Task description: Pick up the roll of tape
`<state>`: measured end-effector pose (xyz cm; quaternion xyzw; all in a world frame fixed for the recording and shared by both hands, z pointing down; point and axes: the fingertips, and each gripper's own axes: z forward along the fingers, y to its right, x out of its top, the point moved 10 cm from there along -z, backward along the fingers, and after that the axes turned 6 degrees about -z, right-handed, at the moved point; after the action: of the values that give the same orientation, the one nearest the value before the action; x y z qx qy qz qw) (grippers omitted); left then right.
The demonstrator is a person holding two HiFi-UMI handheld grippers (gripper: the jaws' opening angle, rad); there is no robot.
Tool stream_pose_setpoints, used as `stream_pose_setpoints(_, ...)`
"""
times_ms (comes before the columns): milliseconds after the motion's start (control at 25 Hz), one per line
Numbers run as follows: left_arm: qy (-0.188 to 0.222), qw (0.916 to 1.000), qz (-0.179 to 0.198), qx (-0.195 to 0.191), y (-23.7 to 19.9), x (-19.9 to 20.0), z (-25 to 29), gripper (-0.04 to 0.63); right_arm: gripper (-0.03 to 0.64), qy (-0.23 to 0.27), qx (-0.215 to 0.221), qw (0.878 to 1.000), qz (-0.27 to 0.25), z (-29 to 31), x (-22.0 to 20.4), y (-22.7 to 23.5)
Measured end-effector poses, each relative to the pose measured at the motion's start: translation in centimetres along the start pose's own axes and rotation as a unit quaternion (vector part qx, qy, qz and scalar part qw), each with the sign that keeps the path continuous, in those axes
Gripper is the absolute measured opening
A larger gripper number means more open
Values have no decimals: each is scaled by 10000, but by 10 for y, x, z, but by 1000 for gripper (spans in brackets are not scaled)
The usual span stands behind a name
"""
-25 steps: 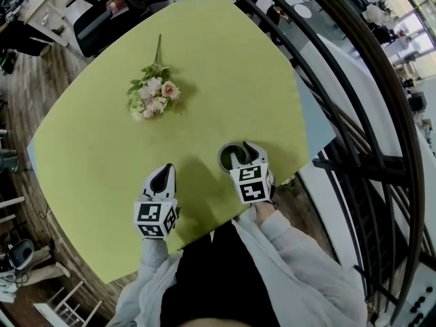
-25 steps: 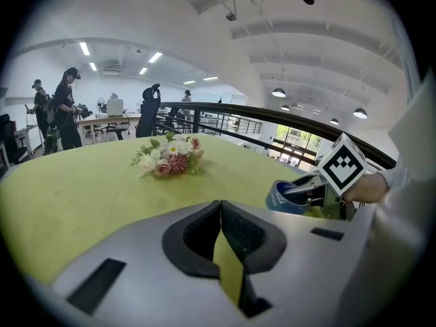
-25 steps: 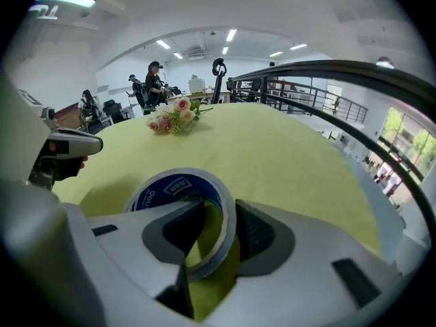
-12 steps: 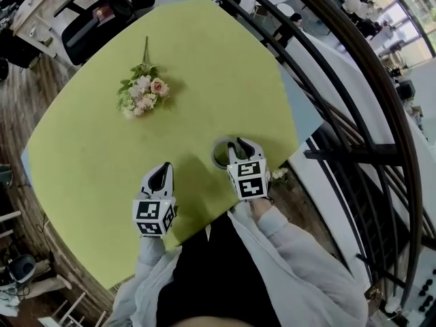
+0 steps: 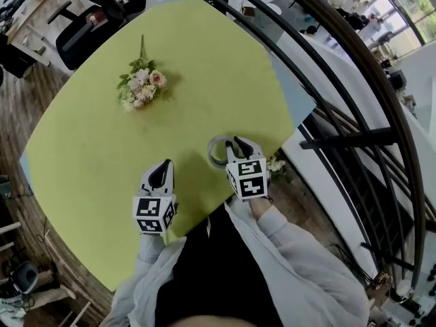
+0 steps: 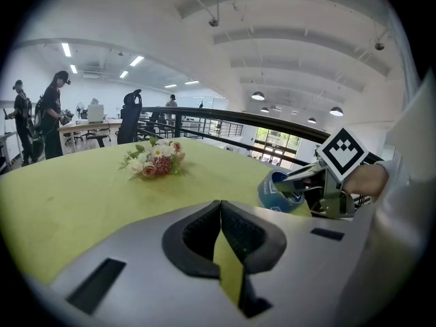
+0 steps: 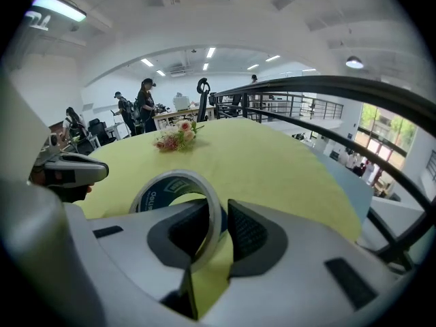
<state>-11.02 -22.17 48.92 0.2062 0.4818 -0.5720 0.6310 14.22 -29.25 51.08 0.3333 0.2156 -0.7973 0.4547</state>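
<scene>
The right claw, just closing, clamped the thin wall of the light, stiff blue-white tape roll; the left claw was together, empty.

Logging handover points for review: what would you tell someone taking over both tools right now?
Right tool: jaws have just been closing and now grip the tape by its wall, one pad inside the ring, one outside.
Left tool: shut, empty, over the table near its front edge.
Tape: tilted up near the table's front right edge; cannot tell whether it is clear of the surface.
Flowers: far side of the table, apart from both tools.
Done: grip taken. Left: lift the tape clear.
</scene>
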Motion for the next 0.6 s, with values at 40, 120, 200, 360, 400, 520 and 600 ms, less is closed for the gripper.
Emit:
stream_pose_setpoints(40, 9, 10000, 11, -13, -1, -1, -4, 17, 87, 25, -26, 10000, 20, -4, -1, -4)
stream_pose_setpoints(120, 32, 10000, 35, -46, -2, -3, -12, 17, 86, 75, -84, 9999, 71, -12, -3, -10)
stream_pose_setpoints(200, 59, 9999, 65, -93, -2, -3, -19, 17, 84, 121, -145, 9998, 112, -21, -5, -15)
stream_pose_setpoints(360, 147, 9996, 130, -206, 0, -3, -30, 17, 83, 227, -264, 9992, 176, -37, -8, -25)
stream_pose_setpoints(400, 180, 9994, 149, -247, 1, -3, -32, 17, 83, 267, -298, 9990, 208, -41, -9, -26)
stream_pose_setpoints(520, 269, 9987, 203, -376, 4, -4, -37, 17, 81, 396, -396, 9980, 300, -54, -12, -32)
stream_pose_setpoints(600, 317, 9981, 246, -464, 7, -5, -44, 17, 81, 497, -455, 9971, 340, -65, -13, -38)
